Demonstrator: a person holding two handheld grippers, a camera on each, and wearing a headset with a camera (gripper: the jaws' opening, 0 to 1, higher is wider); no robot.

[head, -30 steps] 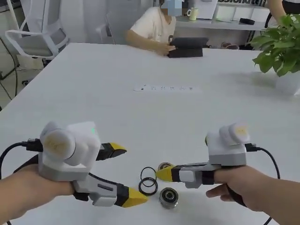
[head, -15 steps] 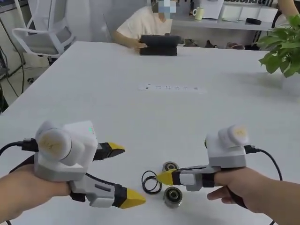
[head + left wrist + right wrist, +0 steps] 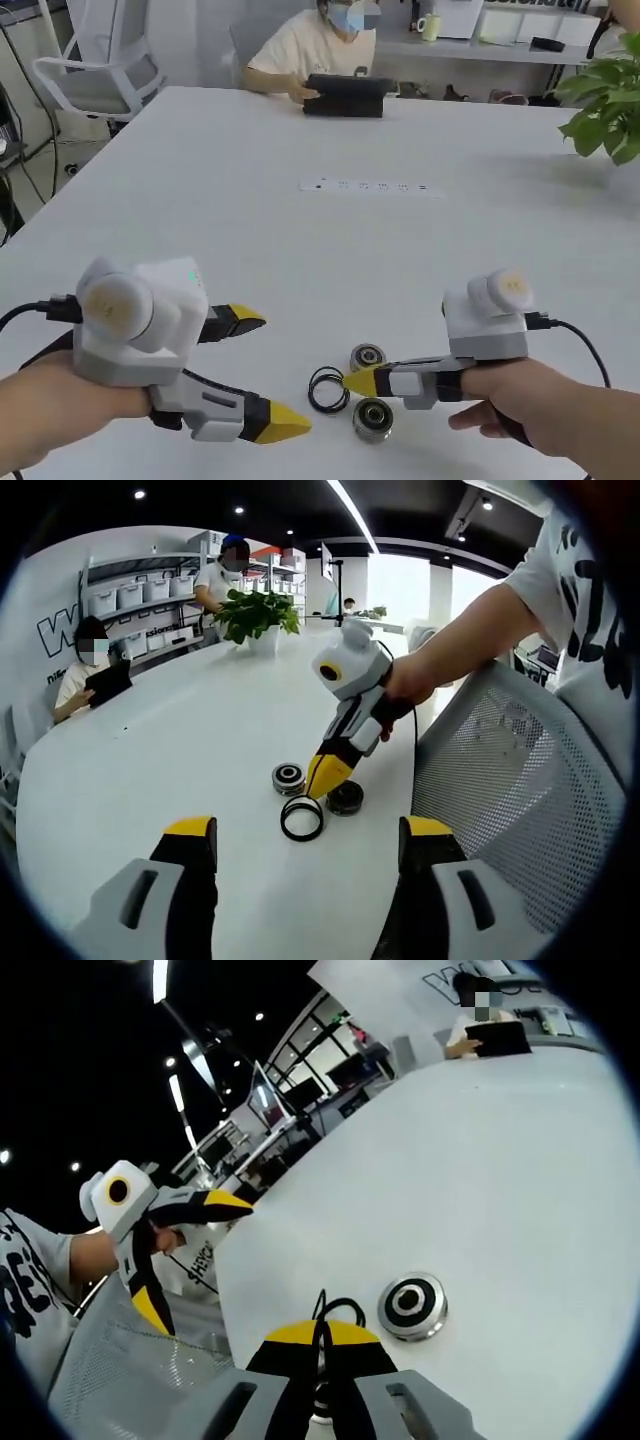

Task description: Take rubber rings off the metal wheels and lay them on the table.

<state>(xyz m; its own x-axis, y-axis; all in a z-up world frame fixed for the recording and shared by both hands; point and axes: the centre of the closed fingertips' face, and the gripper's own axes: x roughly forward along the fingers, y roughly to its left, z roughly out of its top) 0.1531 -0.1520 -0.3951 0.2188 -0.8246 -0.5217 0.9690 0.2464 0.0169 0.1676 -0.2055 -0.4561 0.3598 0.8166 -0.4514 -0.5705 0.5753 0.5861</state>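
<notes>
The right gripper [image 3: 352, 380], jaws pressed together, is pointing at the rubber rings [image 3: 325, 389] lying just left of its tip on the table [image 3: 330, 250], between two metal wheels [image 3: 372, 416]. The left gripper [image 3: 270, 372] is hovering spread, left of the rings.

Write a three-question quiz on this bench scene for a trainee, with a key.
1. True or false: the left gripper has its jaws wide apart.
2. How many metal wheels lie on the table? A) one B) two C) four
3. Fill in: the black rubber rings lie flat beside the tip of the right gripper, whose jaws are ____.
Key: 1 true; 2 B; 3 shut.
</notes>
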